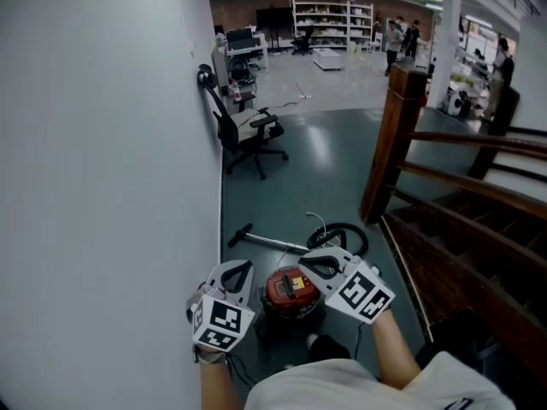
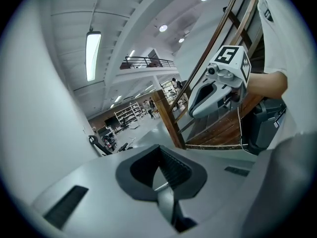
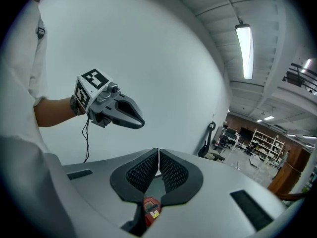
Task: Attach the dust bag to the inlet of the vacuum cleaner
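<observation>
The red canister vacuum cleaner (image 1: 291,290) stands on the dark floor just in front of me; it also shows as a red patch (image 3: 151,208) below the right jaws. No dust bag shows in any view. Both grippers are held up in the air above the vacuum. My left gripper (image 1: 238,268) (image 2: 159,163) sits left of the canister, its ridged pads together with nothing between them. My right gripper (image 1: 313,260) (image 3: 158,158) sits right of it, pads pressed together and empty. Each gripper appears in the other's view: the right gripper (image 2: 195,109) and the left gripper (image 3: 137,122).
A black hose (image 1: 344,232) and a metal wand (image 1: 267,243) lie on the floor beyond the vacuum. A white wall (image 1: 102,186) runs close along my left. A wooden stair railing (image 1: 400,143) and steps rise on the right. An office chair (image 1: 248,139) stands further back by the wall.
</observation>
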The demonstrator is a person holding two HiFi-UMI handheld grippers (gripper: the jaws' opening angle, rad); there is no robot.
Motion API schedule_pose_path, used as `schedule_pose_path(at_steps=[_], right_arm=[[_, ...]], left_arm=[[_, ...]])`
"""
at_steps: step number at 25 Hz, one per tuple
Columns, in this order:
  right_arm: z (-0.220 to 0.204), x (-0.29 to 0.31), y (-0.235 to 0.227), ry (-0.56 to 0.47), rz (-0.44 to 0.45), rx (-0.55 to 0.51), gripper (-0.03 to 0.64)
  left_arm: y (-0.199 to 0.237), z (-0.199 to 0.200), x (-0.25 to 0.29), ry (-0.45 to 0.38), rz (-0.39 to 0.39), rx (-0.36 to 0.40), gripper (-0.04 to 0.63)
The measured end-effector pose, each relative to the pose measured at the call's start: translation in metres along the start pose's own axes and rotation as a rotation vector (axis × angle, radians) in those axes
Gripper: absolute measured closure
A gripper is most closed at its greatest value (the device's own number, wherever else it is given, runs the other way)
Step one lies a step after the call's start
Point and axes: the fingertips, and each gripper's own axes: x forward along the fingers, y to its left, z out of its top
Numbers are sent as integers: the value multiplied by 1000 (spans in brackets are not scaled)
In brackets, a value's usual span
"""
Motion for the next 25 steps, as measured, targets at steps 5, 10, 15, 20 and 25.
schedule_pose_path(at_steps=[5, 10, 15, 20, 25], right_arm=[[17, -7, -2, -39, -11, -29, 584], [34, -12, -3, -75, -2, -27, 588], [42, -17, -6, -82, -17, -18, 589], [41, -24, -10, -79, -29, -14, 589], [36, -21, -8, -67, -22, -10, 589]], left_arm=[[7, 18, -11, -40, 38, 27, 594], [7, 28, -20, -53, 44, 30, 594], [9, 39, -25, -69, 55, 39, 594], [8, 40, -25, -70, 57, 36, 594], [4, 36, -22, -63, 44, 31, 594]])
